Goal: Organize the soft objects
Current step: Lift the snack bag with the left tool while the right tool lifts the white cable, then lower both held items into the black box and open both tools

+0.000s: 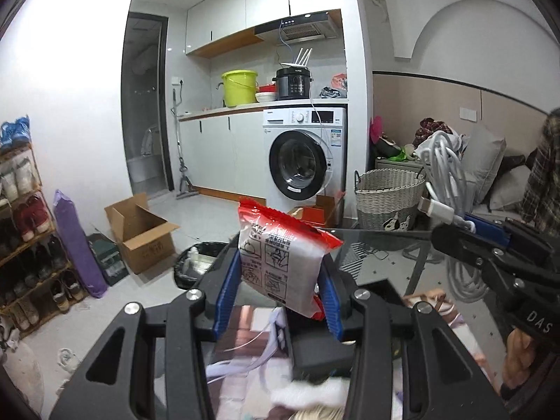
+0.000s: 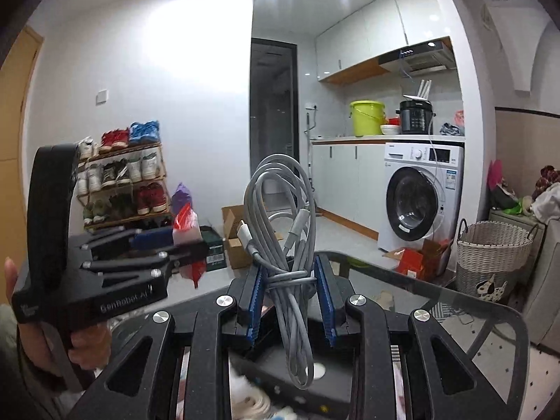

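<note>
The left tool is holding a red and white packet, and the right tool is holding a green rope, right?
Not quite. The right tool holds a grey cable, not a green rope, as the right wrist view shows. The left tool does hold the red and white packet.

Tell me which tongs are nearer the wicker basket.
Right, I judge. The right tongs, holding the cable bundle, sit just beside the wicker basket; the left tongs, gripping the snack packet, sit farther left.

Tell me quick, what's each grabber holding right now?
Left gripper: shut on the red-and-white packet.
Right gripper: shut on the bundled grey cable.
</note>
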The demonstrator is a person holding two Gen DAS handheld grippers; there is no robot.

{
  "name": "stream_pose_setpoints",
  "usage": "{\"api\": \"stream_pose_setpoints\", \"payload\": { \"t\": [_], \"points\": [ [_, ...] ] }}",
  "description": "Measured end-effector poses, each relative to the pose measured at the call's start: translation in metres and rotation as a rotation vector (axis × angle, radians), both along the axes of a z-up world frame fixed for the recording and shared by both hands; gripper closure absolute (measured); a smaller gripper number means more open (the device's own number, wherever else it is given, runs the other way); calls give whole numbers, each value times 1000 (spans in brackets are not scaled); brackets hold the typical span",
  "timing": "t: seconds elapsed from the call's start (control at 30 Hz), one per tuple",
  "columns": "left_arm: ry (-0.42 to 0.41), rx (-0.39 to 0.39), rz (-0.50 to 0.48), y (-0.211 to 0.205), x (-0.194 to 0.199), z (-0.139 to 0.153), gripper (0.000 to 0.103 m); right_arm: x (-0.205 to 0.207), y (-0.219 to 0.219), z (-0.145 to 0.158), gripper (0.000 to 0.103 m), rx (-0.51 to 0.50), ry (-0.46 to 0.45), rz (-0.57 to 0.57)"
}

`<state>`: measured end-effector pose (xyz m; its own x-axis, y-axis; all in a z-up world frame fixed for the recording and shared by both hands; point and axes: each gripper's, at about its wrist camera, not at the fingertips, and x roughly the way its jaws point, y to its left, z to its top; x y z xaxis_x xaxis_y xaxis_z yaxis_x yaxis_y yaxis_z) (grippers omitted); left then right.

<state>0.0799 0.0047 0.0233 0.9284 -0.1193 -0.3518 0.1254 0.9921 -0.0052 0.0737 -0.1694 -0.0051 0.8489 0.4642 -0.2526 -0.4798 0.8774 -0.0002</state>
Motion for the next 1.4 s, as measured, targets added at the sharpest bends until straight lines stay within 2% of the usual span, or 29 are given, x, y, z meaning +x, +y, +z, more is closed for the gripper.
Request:
{"api": "stream_pose_setpoints", "payload": {
  "t": [0.17,0.33,0.47,0.57,0.63,0.73,0.87,1.0,1.3,1.4],
  "points": [
    [-20,-34,-4,-5,22,6,61,28,7,12,75,4,-15,-27],
    [-3,-67,-4,-5,36,5,61,48,9,10,75,-9,30,-42],
    [78,-32,-19,-14,53,-8,61,70,11,-3,75,-57,126,-51],
    [210,-15,-66,-23,75,-23,61,90,15,-17,75,-101,213,-57],
    [334,-32,-116,-27,92,-40,61,101,17,-29,75,-137,274,-61],
    [411,-1,-128,-36,103,-57,61,116,23,-53,75,-207,376,-64],
    [477,48,-149,-53,107,-75,61,131,22,-86,75,-237,493,-54],
    [539,60,-163,-59,112,-88,61,140,18,-101,75,-252,527,-48],
    [580,75,-166,-57,116,-98,60,143,21,-126,75,-270,580,-43],
    [587,79,-165,-56,117,-98,59,144,20,-125,75,-266,592,-38]
  ]
}}
